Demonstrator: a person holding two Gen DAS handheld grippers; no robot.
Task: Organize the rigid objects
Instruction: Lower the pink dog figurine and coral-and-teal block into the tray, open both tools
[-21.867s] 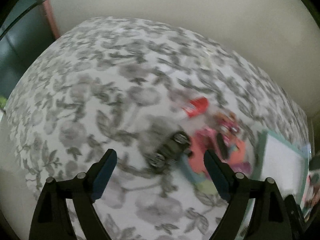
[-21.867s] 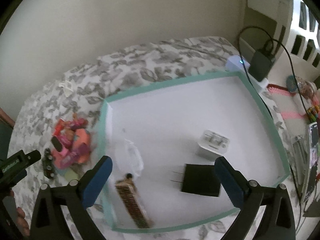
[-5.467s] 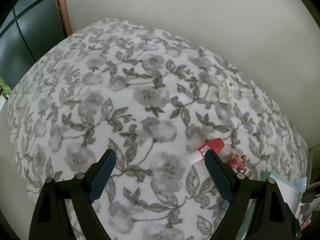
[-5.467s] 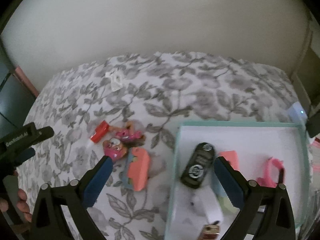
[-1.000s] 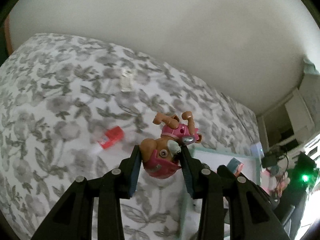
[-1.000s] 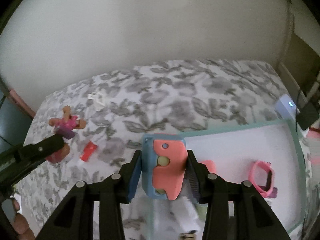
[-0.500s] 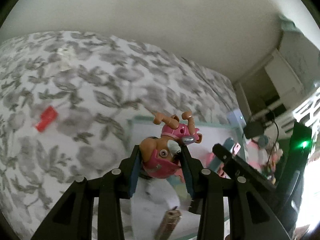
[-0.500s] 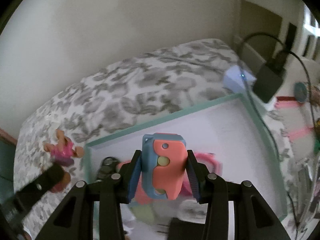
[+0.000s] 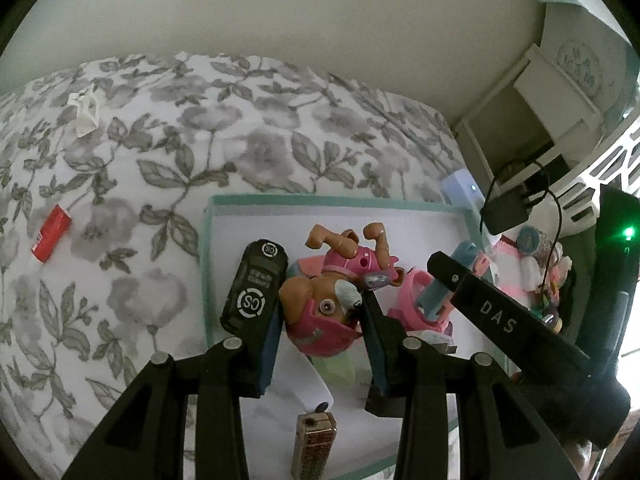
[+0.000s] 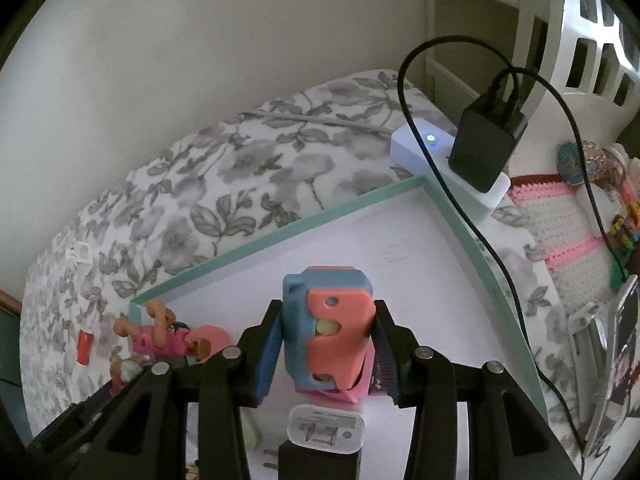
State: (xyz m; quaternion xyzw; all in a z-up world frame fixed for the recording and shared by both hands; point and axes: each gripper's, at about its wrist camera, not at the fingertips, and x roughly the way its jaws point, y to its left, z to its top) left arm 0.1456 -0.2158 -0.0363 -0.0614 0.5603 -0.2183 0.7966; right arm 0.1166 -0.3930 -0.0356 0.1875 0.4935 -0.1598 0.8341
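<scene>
My left tool (image 9: 320,320) is clamped on the pink puppy figure (image 9: 332,300), hanging over the teal-rimmed tray (image 9: 206,280) near its left edge, just beside the black toy car (image 9: 254,284) that lies along that wall. My right tool (image 10: 326,344) grips the blue-and-coral block toy (image 10: 326,328) above the tray's middle. The tray's far half up to its rim is bare white floor, open room for setting down. The near half is crowded: a white charger (image 10: 326,428), a pink ring (image 9: 414,304). On the floral bed (image 9: 140,160), left of the tray, a small red tube (image 9: 51,232) lies well apart.
</scene>
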